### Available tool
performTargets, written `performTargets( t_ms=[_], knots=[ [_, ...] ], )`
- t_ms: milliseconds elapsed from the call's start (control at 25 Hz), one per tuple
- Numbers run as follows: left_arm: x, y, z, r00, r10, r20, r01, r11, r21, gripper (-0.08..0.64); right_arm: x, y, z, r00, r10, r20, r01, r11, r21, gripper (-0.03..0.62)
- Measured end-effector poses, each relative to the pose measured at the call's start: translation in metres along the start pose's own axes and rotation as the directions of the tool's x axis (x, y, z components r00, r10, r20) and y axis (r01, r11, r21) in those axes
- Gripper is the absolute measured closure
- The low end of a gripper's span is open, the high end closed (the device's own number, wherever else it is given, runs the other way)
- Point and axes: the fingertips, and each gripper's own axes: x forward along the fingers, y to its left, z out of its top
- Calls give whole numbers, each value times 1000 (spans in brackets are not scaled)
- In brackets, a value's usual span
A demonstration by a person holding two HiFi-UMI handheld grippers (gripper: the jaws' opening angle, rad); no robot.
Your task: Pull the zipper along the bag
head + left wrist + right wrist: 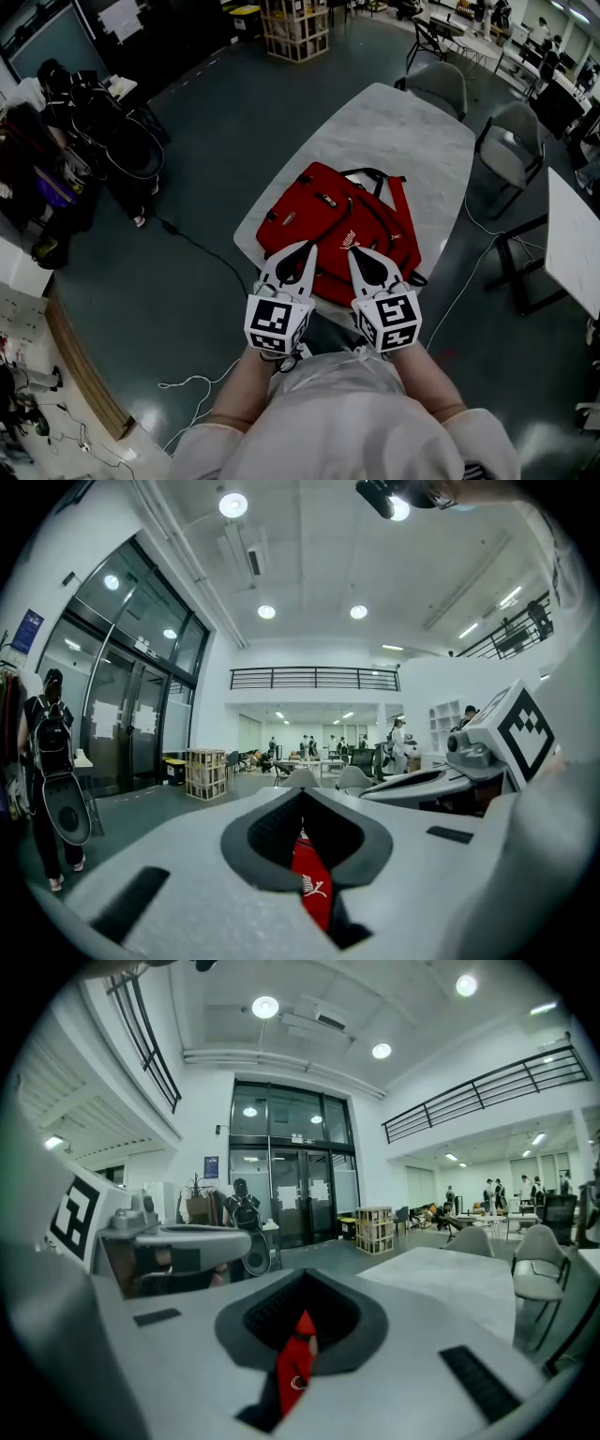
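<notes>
The left gripper (304,792) has its jaws pressed together, tips meeting, with nothing visibly clamped. The red sliver in the slot behind the tips reads as fabric lying underneath, not a held piece. The right gripper (306,1270) is the same: tips together, red showing through the slot, no tab visibly pinched. Both point nearly level, side by side and close, with their tips over the near part of the red bag (328,211). In the head view they seem to hover rather than press in, though contact with the fabric can't be ruled out. Closed and parallel like that looks like a neutral pose, not a working grip. For a zipper I'd expect one gripper pinching the tab and the other bracing cloth, and neither shows. The bag lies flat on the near corner of the marble counter (403,131), front panels up and straps (401,202) thrown to the far right. That keeps the zipper lines on top and in reach. A small dark pull-like bit (325,199) sits on the upper panel, well beyond the tips, too small to be sure of. Whether the zipper is open or shut can't be made out, so the pose fits either jaws about to go for the tab or jaws drawn clear after the run. Two chairs (441,84) stand at the far end, out of the way.
</notes>
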Motion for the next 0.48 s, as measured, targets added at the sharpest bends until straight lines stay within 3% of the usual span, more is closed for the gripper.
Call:
performTargets(
  t_ms=[480],
  knots=[
    [-1, -5, -9, 999, 22, -25, -23, 999, -34, 540, -6, -2, -15, 999, -24, -46, 25, 999, 21, 566]
  ],
)
